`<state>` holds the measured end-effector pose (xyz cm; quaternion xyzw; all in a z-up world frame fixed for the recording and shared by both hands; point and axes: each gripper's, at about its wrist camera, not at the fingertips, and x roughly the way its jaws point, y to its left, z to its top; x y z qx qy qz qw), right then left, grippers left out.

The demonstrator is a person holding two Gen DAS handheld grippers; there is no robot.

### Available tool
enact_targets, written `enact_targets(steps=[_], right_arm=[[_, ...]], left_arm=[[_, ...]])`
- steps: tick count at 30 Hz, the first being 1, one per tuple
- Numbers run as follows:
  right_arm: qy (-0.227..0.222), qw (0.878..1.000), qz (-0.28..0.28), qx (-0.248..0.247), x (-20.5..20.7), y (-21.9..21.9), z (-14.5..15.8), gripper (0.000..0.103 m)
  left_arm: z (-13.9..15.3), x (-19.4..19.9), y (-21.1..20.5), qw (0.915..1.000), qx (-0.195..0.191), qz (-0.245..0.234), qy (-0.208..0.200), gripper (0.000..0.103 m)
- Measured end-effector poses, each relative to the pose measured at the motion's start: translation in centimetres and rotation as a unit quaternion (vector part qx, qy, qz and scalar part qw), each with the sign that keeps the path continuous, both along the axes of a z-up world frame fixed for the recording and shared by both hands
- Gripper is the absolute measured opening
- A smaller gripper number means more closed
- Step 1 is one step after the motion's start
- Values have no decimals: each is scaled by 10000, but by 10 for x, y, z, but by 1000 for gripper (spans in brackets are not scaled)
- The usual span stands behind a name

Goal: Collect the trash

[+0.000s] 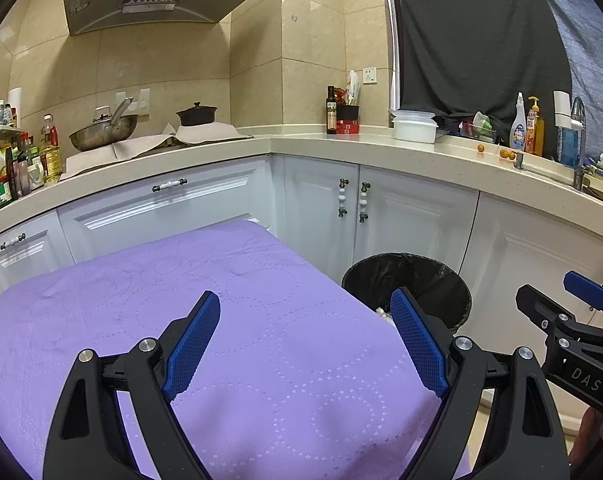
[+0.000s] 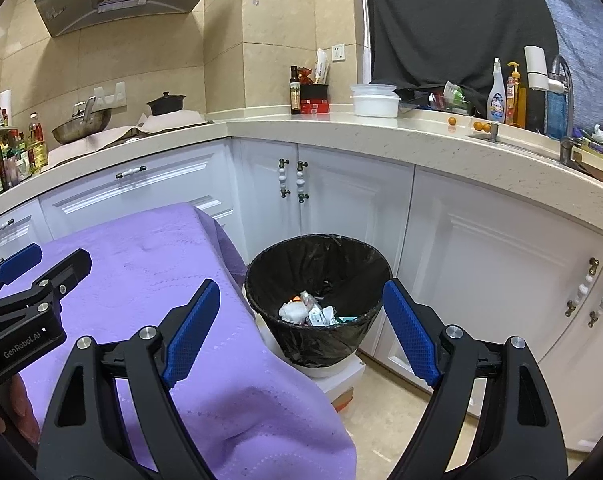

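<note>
Left gripper (image 1: 305,340), lower centre of its own view, jaws spread wide and holding nothing, hovers level above the purple cloth (image 1: 181,320) covering the worktop. Right gripper (image 2: 297,332), likewise wide and empty, points toward one black-lined trash bin (image 2: 319,280) at frame centre, containing several crumpled scraps of trash (image 2: 309,312). Three small oranges (image 2: 452,121) lie upper right on the kitchen counter (image 2: 381,136).

Left tool (image 1: 305,344) and right tool (image 2: 301,332) both gape wide, side by side.
</note>
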<state>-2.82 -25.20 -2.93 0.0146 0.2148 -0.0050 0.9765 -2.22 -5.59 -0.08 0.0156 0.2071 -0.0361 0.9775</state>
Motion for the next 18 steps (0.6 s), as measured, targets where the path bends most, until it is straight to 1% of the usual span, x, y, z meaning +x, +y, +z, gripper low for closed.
enact_targets(steps=[3, 10, 18], right_arm=[[-10, 10000, 4, -1, 0, 0, -2, 82], [-59, 10000, 44, -51, 0, 1, -8, 82], [12, 10000, 42, -61, 3, 3, -16, 82]], left_arm=[[-2, -1, 1, 10000, -32, -19, -16, 84], [-12, 2, 2, 9999, -23, -7, 97, 84], [-24, 3, 3, 9998, -10, -4, 214, 84]])
